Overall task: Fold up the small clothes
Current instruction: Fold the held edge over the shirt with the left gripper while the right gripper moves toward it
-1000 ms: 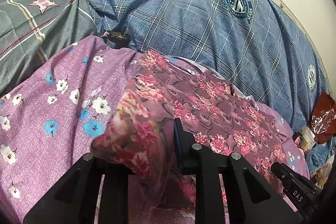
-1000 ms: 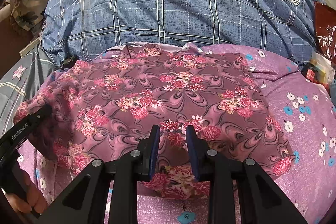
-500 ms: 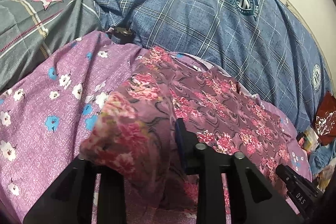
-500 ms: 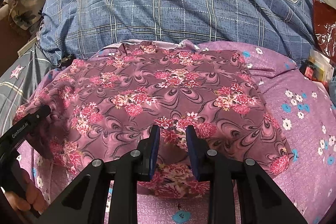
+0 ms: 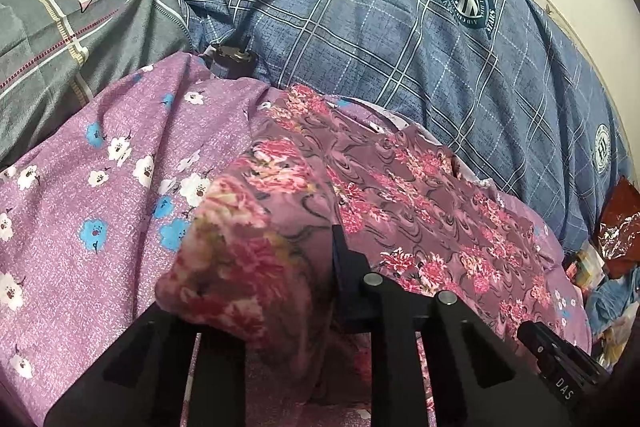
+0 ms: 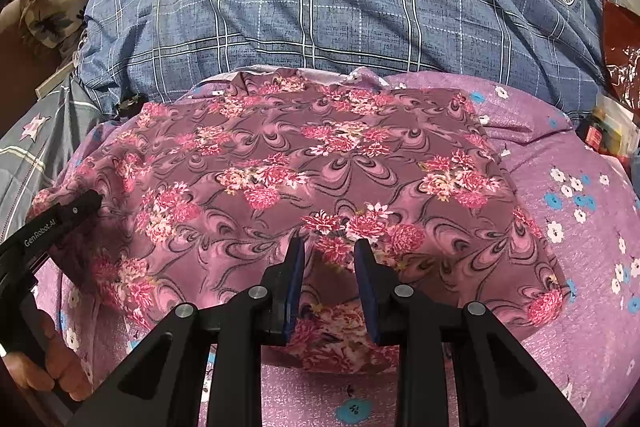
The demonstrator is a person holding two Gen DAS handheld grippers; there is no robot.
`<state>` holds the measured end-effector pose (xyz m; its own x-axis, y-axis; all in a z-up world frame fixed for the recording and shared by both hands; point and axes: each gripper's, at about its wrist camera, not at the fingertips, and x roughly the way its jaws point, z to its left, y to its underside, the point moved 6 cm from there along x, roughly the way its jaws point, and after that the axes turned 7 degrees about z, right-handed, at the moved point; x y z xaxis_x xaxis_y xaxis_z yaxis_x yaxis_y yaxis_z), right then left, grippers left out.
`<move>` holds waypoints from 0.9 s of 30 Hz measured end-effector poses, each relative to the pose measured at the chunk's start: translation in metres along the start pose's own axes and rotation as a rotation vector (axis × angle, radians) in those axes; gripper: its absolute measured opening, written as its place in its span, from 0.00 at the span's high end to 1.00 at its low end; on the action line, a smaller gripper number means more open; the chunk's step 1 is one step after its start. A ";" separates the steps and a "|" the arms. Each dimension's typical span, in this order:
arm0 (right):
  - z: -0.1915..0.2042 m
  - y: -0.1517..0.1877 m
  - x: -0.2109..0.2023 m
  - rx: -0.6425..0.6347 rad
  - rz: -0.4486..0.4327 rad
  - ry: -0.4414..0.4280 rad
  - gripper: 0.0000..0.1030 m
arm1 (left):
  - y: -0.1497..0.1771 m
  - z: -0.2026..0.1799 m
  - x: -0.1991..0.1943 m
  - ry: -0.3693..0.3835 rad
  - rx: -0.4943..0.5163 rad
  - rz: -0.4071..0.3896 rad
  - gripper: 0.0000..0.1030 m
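A mauve garment with pink flowers [image 6: 320, 163] lies spread on the purple floral bedsheet [image 6: 580, 227]. My right gripper [image 6: 329, 251] is shut on the garment's near hem, and the cloth bunches between the jaws. My left gripper [image 5: 288, 267] is shut on the garment's left edge [image 5: 248, 235]; the cloth drapes over its left finger and hides it. The left gripper also shows at the left edge of the right wrist view [image 6: 56, 223]. The right gripper's tip shows at the lower right of the left wrist view [image 5: 560, 363].
A blue plaid duvet [image 6: 340, 7] is piled behind the garment. A grey starred blanket [image 5: 60, 35] lies at the left. A small black object [image 5: 234, 57] sits at the duvet's edge. A red packet [image 6: 620, 47] and clutter lie at the right.
The garment's near hem and left edge have shifted a little toward the far side with both grippers. More bare sheet shows in front of the hem.
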<state>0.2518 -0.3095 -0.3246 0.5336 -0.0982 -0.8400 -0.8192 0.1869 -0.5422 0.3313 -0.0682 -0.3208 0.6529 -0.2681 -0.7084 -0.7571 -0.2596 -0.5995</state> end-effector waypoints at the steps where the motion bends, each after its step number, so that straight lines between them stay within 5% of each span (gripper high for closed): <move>1: 0.000 0.000 0.000 0.000 0.000 -0.001 0.73 | 0.000 -0.001 0.000 0.005 0.001 -0.001 0.86; 11: -0.007 -0.003 -0.001 0.036 0.002 -0.038 0.73 | -0.009 -0.018 -0.016 0.049 0.083 -0.039 0.89; 22: -0.064 -0.001 -0.004 0.190 0.050 -0.119 0.73 | -0.011 -0.073 -0.045 0.074 0.236 -0.074 0.95; 27: -0.076 0.012 0.027 0.175 0.216 -0.089 0.72 | -0.007 -0.094 -0.053 0.069 0.290 -0.087 0.95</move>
<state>0.2400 -0.3840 -0.3555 0.3737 0.0473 -0.9263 -0.8711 0.3610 -0.3330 0.3042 -0.1401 -0.2445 0.7077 -0.3213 -0.6292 -0.6671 -0.0108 -0.7449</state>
